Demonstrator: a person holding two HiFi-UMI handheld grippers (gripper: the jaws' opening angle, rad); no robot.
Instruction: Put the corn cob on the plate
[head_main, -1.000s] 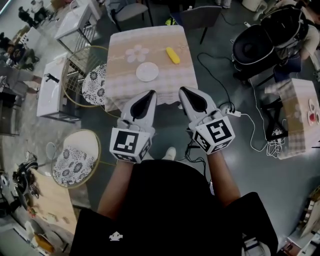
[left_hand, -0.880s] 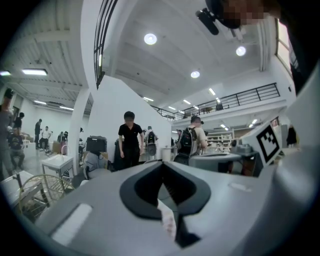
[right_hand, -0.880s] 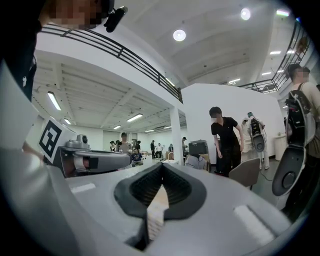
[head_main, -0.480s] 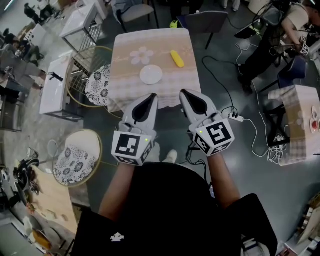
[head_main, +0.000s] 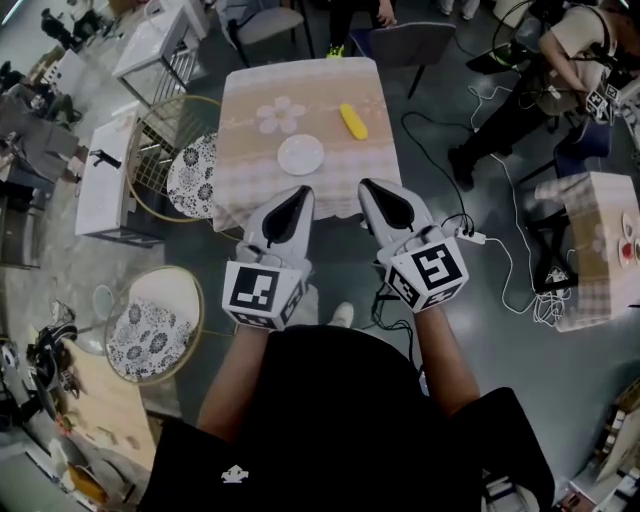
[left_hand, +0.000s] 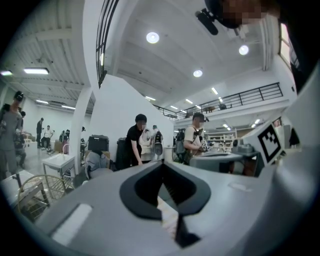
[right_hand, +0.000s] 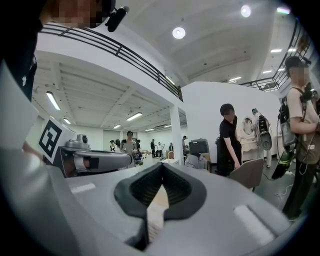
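Two hand-held grippers are pointing level toward a small table (head_main: 250, 175) covered in a pale checked cloth, and are hanging in the air at its near edge. The left gripper (head_main: 298, 192) is showing its jaws pressed together with nothing between them. The right gripper (head_main: 368, 186) is showing the same, jaws closed and empty.

On the table's far right part, as the head view shows it, a yellow corn cob (head_main: 347, 121) is lying on its side, apart from everything else. Near the table's middle, closer to the person, a round white plate (head_main: 301, 154) is sitting empty. A pale flower shape (head_main: 281, 115) is lying on the table's far left part; whether it is a mat or a print is unclear.

The corn cob is looking light, stiff and rounded, so it is probably going to roll if nudged, though its bumpy surface is likely offering fair grip. Closing the jaws across its middle, square to its length, is looking like the safest hold.
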